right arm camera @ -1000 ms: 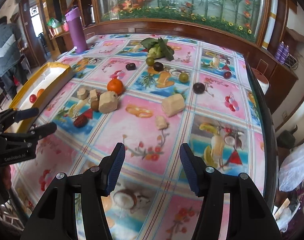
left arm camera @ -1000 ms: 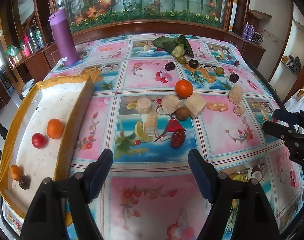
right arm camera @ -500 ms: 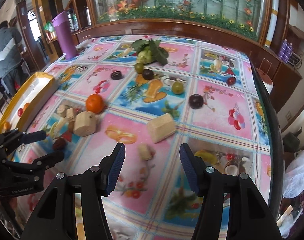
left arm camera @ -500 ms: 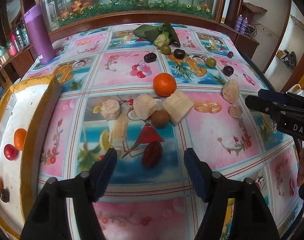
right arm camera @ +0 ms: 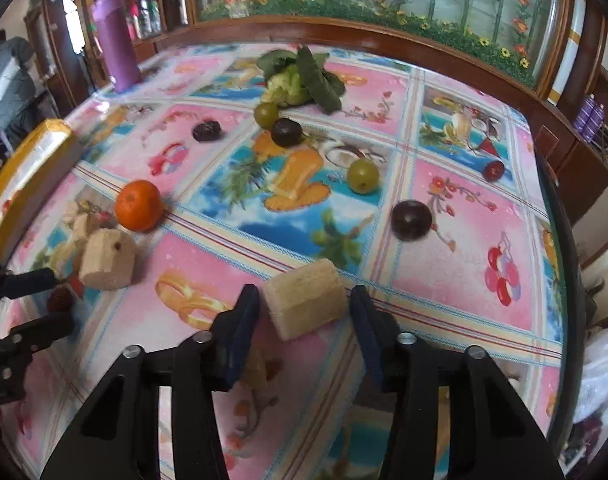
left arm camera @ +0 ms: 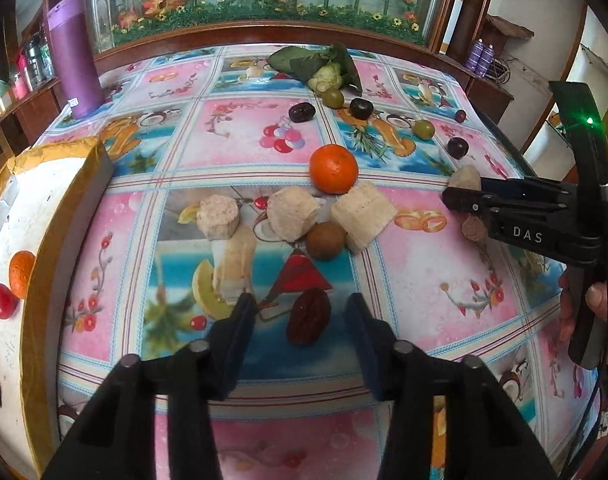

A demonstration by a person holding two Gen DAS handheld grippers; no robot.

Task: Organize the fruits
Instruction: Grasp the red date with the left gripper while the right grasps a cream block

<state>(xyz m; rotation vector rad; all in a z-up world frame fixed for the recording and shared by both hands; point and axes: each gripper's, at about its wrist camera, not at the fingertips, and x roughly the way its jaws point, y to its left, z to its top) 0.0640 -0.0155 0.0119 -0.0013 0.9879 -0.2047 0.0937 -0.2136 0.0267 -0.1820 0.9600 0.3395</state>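
My left gripper [left arm camera: 302,312] is open, its fingers on either side of a dark red date [left arm camera: 307,322] on the tablecloth. My right gripper [right arm camera: 304,308] is open around a beige block [right arm camera: 305,304]; it also shows in the left wrist view [left arm camera: 455,200]. An orange [left arm camera: 333,169], a brown round fruit [left arm camera: 325,240], green fruits [left arm camera: 423,129] and dark plums [left arm camera: 457,147] lie on the table. A yellow-rimmed white tray [left arm camera: 44,236] at the left holds an orange [left arm camera: 20,268] and a red fruit [left arm camera: 0,301].
Several beige blocks [left arm camera: 363,216] lie among the fruit. A leafy green bundle [left arm camera: 323,68] lies at the back. A purple bottle [left arm camera: 74,56] stands at the back left. A wooden ledge and glass display border the far side. The table edge [right arm camera: 559,240] runs on the right.
Both grippers have moved forward. The left one now straddles the date; the right one has closed in on the beige block.
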